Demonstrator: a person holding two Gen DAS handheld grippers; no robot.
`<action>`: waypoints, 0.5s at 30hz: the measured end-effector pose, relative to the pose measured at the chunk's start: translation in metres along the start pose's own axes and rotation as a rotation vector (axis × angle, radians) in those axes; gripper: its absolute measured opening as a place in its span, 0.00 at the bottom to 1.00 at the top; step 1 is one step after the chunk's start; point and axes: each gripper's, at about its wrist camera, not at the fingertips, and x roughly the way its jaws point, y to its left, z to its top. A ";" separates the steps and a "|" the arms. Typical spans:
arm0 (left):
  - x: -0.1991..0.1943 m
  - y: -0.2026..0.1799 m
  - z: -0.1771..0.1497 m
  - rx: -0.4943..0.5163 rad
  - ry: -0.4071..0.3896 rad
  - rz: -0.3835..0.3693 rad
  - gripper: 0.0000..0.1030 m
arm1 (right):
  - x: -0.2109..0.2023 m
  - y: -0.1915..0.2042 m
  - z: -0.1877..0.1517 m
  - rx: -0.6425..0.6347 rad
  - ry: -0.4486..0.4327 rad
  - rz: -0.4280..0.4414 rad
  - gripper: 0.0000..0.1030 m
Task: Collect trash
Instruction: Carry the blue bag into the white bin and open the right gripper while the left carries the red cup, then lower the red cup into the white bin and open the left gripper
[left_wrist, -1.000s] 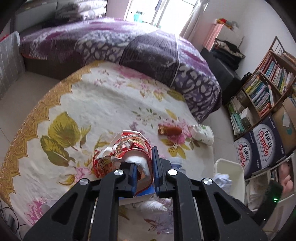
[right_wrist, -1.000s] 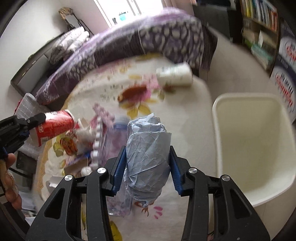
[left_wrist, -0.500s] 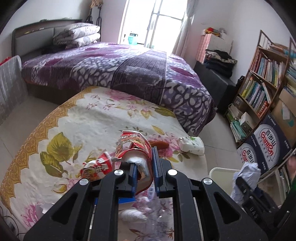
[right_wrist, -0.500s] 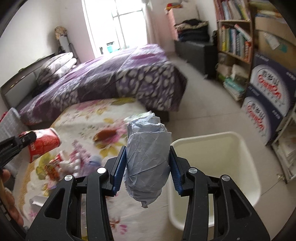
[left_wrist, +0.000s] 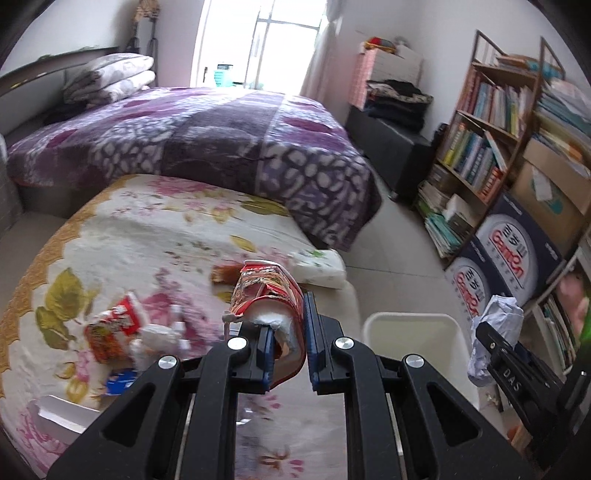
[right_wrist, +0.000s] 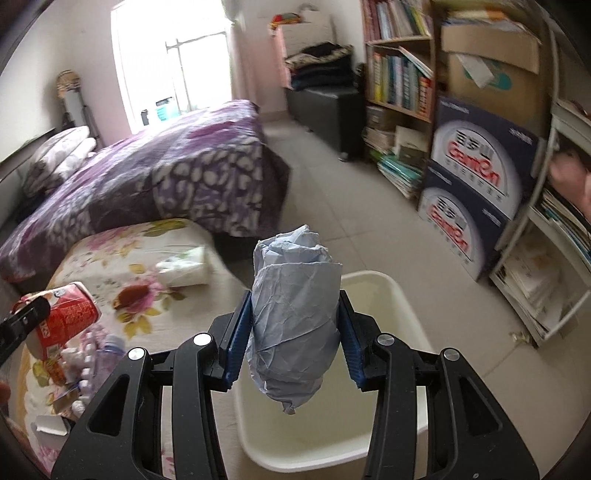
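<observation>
A floral quilt (left_wrist: 147, 236) spread low at the left of the frame carries scattered litter: a tissue pack (left_wrist: 319, 264) at its far right edge, a brown wrapper (left_wrist: 225, 274) just beside it, a red-and-orange snack bag (left_wrist: 114, 330) and white crumpled scraps (left_wrist: 160, 338) lower left, and a white box (left_wrist: 62, 417) near the bottom edge. On the tiled floor (right_wrist: 354, 221) to the right stands a cream bin (right_wrist: 402, 306), close against the quilt's edge.

My left tongs (left_wrist: 288, 345) hold a red printed cup (left_wrist: 266, 295); my right tongs (right_wrist: 293, 345), black with blue pads (right_wrist: 240, 339), hold pale blue crumpled paper (right_wrist: 295, 325). The bin (right_wrist: 402, 299) is cream, the mat (left_wrist: 147, 229) cream with pink flowers, the quilt (left_wrist: 221, 140) purple-patterned.
</observation>
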 end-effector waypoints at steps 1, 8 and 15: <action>0.002 -0.006 -0.001 0.007 0.004 -0.007 0.14 | 0.001 -0.005 0.001 0.011 0.003 -0.012 0.44; 0.017 -0.056 -0.008 0.043 0.037 -0.083 0.14 | -0.014 -0.047 0.010 0.114 -0.056 -0.130 0.82; 0.028 -0.109 -0.018 0.089 0.080 -0.156 0.13 | -0.031 -0.101 0.023 0.270 -0.092 -0.149 0.91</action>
